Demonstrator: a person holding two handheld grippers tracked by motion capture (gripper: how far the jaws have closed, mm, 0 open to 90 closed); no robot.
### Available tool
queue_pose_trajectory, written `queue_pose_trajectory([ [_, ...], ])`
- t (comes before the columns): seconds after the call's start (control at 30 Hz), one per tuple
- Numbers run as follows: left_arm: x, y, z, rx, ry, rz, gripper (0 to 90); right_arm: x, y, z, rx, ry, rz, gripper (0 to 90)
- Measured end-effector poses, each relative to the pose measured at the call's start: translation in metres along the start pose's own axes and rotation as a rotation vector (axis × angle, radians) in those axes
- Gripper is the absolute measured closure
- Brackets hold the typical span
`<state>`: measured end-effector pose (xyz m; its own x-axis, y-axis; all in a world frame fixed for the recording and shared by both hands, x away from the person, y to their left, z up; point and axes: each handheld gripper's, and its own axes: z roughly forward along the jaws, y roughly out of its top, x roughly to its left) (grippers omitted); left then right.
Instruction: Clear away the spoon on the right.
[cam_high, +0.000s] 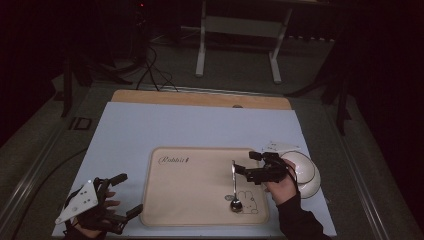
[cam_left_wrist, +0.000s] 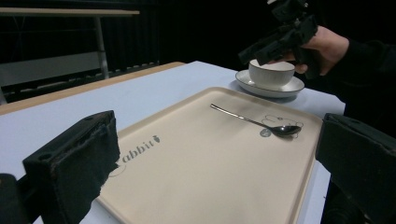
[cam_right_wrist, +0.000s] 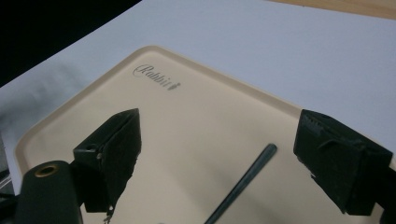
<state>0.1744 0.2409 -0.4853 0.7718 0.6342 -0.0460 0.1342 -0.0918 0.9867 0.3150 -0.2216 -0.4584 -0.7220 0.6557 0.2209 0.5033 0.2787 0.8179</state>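
two grippers are over a counter (cam_high: 150, 125) covered in pale blue-white. a beige tray (cam_high: 175, 200) printed with "rabbit" and a small bunny drawing lies flat near the front edge, and a metal spoon (cam_high: 234, 187) rests on its right part, bowl toward the person, handle pointing away. just right of the tray a white cup (cam_left_wrist: 272, 72) stands on a white saucer (cam_left_wrist: 270, 88). the right gripper (cam_high: 245, 164), held in the person's right hand (cam_high: 282, 187), hovers above the tray's right edge beside the cup; its jaws are spread wide with nothing between them, and in the right gripper view the spoon handle lies below the gap. the left gripper (cam_high: 131, 195) sits at the tray's front left corner, jaws also wide apart and empty, aimed across the tray.
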Motion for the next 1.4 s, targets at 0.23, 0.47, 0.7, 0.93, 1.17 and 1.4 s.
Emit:
queue_pose_trajectory([
  [0.23,0.0,0.0,0.0,-0.001,0.0,0.001,0.0,0.0,-0.014,-0.013,0.001,-0.01,0.0,14.5],
  [0.47,0.0,0.0,0.0,0.003,0.002,0.002,0.0,0.002,-0.028,-0.031,-0.011,-0.01,-0.005,14.5],
  [0.7,0.0,0.0,0.0,0.003,0.003,0.003,0.0,0.005,-0.041,-0.045,-0.022,-0.01,-0.013,14.5],
  [0.93,0.0,0.0,0.0,0.002,0.005,0.002,0.0,0.009,-0.052,-0.053,-0.024,-0.01,-0.009,14.3],
  [1.17,0.0,0.0,0.0,0.002,0.004,0.003,0.0,0.011,-0.065,-0.055,-0.013,-0.006,-0.036,14.2],
  [1.4,0.0,0.0,0.0,0.0,0.002,0.001,0.0,0.005,-0.076,-0.06,-0.004,-0.032,-0.032,14.2],
])
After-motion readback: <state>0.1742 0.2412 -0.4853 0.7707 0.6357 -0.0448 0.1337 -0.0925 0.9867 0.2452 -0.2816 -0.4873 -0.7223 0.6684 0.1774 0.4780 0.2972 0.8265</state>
